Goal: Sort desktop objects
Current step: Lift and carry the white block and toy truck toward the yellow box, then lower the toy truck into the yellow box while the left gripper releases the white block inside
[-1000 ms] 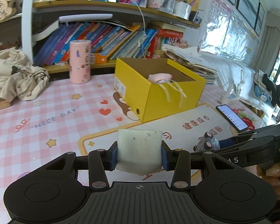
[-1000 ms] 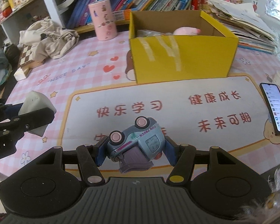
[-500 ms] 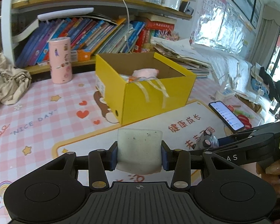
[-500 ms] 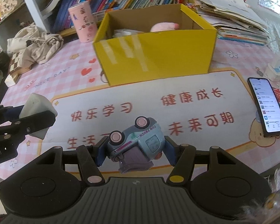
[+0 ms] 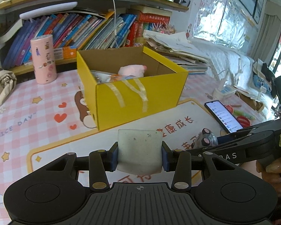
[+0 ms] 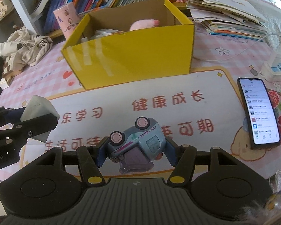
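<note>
yellow box (image 5: 133, 93) nearer both tools, larger

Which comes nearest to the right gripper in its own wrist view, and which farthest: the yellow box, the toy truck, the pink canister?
1. Toy truck, clamped in the right gripper.
2. Yellow box, ahead across the mat.
3. Pink canister, behind the box's left corner, by the books.

The yellow box (image 6: 133, 56) front wall hides most of its contents; only the top of a pink plush (image 6: 143, 24) shows. Phone (image 6: 258, 112) text is too small to read.
</note>
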Tool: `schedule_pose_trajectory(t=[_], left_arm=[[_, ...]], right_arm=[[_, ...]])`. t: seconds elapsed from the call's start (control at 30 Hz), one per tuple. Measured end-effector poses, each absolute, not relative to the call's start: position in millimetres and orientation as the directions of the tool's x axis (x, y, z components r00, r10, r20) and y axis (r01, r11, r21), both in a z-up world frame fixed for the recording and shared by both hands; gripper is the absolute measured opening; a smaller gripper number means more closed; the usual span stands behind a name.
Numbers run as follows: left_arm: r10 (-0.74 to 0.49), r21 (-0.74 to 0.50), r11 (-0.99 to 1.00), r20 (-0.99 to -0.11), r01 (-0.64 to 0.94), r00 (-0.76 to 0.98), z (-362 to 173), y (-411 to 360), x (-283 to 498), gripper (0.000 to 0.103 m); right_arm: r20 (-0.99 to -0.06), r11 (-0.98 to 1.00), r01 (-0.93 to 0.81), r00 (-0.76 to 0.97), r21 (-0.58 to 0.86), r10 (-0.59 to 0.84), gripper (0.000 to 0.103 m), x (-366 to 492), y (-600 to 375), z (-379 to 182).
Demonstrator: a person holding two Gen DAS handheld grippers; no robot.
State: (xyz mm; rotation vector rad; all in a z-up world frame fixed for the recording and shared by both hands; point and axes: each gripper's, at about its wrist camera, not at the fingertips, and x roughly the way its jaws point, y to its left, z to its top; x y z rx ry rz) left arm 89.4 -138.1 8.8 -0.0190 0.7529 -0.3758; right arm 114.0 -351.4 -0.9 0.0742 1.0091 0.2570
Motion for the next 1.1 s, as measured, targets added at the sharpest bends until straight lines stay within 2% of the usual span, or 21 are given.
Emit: schedule_pose_trajectory(t=[0.5,1.1], left_arm=[[-0.3,-0.134,0.949,-0.667,0.286,0.682,6.5,-184.2,108.7,0.041],[-0.197,-0.027,0.976,-0.525,0.214,0.828,67.9,-178.8,152.9,0.04]], right_arm=[[-0.823,0.948,-0.251,0.485,0.194,0.297,0.059,147.4,-391.4,-3.2],[-0.65,0.896,-0.403,0.632,0.189,0.421,0.059,221.2,-381.9,68.8]])
